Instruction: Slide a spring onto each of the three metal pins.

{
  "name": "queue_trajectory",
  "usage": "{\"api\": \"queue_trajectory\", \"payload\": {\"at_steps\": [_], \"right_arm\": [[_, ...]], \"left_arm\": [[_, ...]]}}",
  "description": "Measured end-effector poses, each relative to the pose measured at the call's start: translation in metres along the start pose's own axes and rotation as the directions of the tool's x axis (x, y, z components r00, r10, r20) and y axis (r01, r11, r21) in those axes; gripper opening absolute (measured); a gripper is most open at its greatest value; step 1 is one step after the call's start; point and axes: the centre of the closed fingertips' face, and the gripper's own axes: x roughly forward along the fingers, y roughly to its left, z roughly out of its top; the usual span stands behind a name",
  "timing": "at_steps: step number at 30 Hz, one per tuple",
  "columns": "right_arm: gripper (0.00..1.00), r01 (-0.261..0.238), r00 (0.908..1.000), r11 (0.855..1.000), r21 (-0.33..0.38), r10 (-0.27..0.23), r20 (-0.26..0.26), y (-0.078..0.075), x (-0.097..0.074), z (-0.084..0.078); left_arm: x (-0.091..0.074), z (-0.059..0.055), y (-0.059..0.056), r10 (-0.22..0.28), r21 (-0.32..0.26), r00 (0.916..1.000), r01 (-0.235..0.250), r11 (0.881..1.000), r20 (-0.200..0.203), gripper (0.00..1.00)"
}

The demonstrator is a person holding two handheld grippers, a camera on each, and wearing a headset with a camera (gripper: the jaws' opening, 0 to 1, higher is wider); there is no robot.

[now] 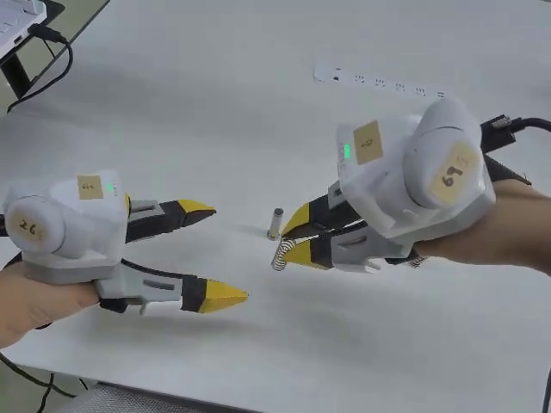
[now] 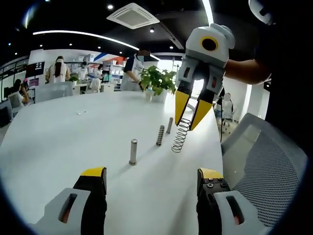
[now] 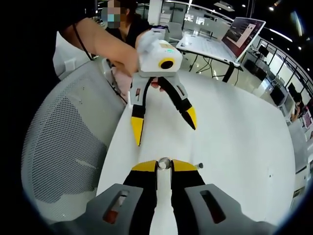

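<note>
1. Metal pins: three, upright in a row: near pin (image 2: 133,152), middle pin (image 2: 160,135), far pin (image 2: 169,125).
2. Springs: one loose spring (image 2: 180,136); the middle and far pins also look coiled.
3. Grippers: two: left gripper (image 1: 228,253), right gripper (image 1: 291,243).
4. Power strip (image 1: 379,82): one.

Open-plan office: white desks (image 2: 49,147), monitor (image 3: 244,34), mesh chair (image 3: 63,147)

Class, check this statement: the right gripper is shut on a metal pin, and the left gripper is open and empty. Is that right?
Not quite. The left gripper view shows the right gripper shut on a spring; the metal pins stand apart from it. The left gripper is open and empty, as stated.
</note>
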Motion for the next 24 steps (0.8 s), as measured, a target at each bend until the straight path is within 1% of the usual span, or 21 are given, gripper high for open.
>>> {"api": "queue_trajectory", "payload": {"at_steps": [4, 6, 9, 11, 13, 15, 18, 24], "right_arm": [[0.06, 0.003, 1.0, 1.0, 0.007, -0.003, 0.001, -0.001, -0.001, 0.0], [0.06, -0.001, 1.0, 1.0, 0.018, 0.001, 0.0, -0.001, -0.001, 0.0], [0.06, 0.004, 1.0, 1.0, 0.015, -0.003, -0.005, -0.002, -0.002, -0.001], [0.06, 0.006, 0.9999, 1.0, 0.01, -0.006, -0.01, -0.003, -0.002, -0.002], [0.06, 0.005, 0.9999, 1.0, 0.011, -0.005, -0.011, -0.004, -0.003, -0.002], [0.06, 0.004, 0.9999, 1.0, 0.009, -0.004, -0.016, -0.005, -0.004, -0.002], [0.06, 0.01, 0.9997, 1.0, 0.003, -0.009, -0.022, -0.007, -0.005, -0.002], [0.06, 0.011, 0.9993, 1.0, -0.013, -0.011, -0.035, -0.011, -0.007, -0.002]], "left_arm": [[-0.002, -0.002, 0.001, 0.006, -0.004, 1.0, -0.006, 1.0, -0.001, 0.81], [-0.003, -0.004, 0.001, 0.006, -0.006, 1.0, -0.006, 1.0, -0.003, 0.83], [-0.005, -0.005, 0.005, 0.032, -0.002, 0.9995, -0.032, 0.999, 0.003, 0.91], [-0.006, -0.006, 0.006, 0.038, -0.015, 0.9992, -0.038, 0.999, 0.009, 0.94], [-0.007, -0.006, 0.007, 0.042, -0.021, 0.999, -0.042, 0.999, 0.013, 0.96], [-0.007, -0.008, 0.007, 0.045, -0.018, 0.999, -0.045, 0.999, 0.007, 0.98], [-0.009, -0.011, 0.008, 0.047, -0.016, 0.9989, -0.047, 0.999, -0.002, 0.98], [-0.011, -0.011, 0.01, 0.054, -0.025, 0.9985, -0.054, 0.998, 0.001, 0.98]]}}
